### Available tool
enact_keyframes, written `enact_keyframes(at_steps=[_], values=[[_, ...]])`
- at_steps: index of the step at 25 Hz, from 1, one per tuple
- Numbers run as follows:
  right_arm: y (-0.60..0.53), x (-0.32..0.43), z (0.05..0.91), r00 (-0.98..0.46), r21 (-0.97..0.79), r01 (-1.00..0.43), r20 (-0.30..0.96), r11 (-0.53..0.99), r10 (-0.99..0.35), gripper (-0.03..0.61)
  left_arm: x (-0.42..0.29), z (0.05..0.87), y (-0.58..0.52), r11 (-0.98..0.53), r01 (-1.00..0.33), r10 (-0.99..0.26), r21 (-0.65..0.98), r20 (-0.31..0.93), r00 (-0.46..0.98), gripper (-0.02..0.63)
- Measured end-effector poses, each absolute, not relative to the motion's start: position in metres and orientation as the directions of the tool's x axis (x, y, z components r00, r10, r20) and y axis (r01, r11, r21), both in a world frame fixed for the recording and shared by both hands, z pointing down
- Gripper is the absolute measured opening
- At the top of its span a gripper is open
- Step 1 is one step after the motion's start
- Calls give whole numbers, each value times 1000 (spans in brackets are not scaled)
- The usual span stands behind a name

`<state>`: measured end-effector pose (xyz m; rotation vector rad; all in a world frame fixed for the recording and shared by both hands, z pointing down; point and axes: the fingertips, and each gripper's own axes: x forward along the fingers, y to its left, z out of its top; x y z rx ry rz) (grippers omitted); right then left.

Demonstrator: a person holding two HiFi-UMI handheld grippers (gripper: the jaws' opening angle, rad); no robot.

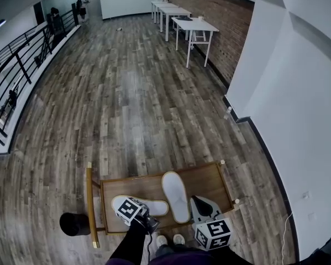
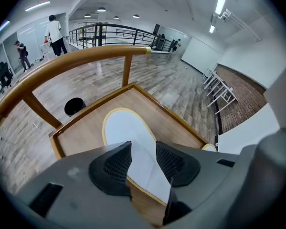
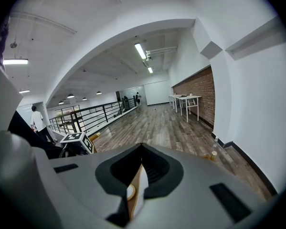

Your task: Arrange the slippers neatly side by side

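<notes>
my left hand-held gripper (image 2: 143, 146) hangs spread over one white slipper (image 2: 125, 128) on the bench (image 1: 205, 180), the other slipper (image 1: 175, 195) lies crosswise beside it, and my right hand-held gripper (image 3: 142, 149) is pressed together.

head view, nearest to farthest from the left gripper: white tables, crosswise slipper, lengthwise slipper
1. crosswise slipper, directly beneath the left gripper, left side of the wooden table
2. lengthwise slipper, just to the right, mid-table
3. white tables, far off by the brick wall

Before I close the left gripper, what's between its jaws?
In the left gripper view, a white slipper on the wooden tray shows between the open left gripper's jaws.
</notes>
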<state>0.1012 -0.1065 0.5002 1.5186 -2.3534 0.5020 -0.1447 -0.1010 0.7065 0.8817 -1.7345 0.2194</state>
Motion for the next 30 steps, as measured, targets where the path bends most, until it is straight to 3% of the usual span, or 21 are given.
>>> enact_keyframes(at_steps=[27, 29, 30], values=[[-113, 118, 508, -327, -105, -943, 464, 316, -823, -2, -143, 752, -101, 720, -633, -348, 286, 937, 27, 132], [-114, 117, 508, -328, -106, -943, 464, 316, -823, -2, -141, 750, -101, 715, -630, -345, 304, 937, 60, 112], [-115, 116, 509, -330, -107, -942, 465, 317, -822, -2, -140, 749, -102, 710, -629, -346, 315, 935, 77, 47]])
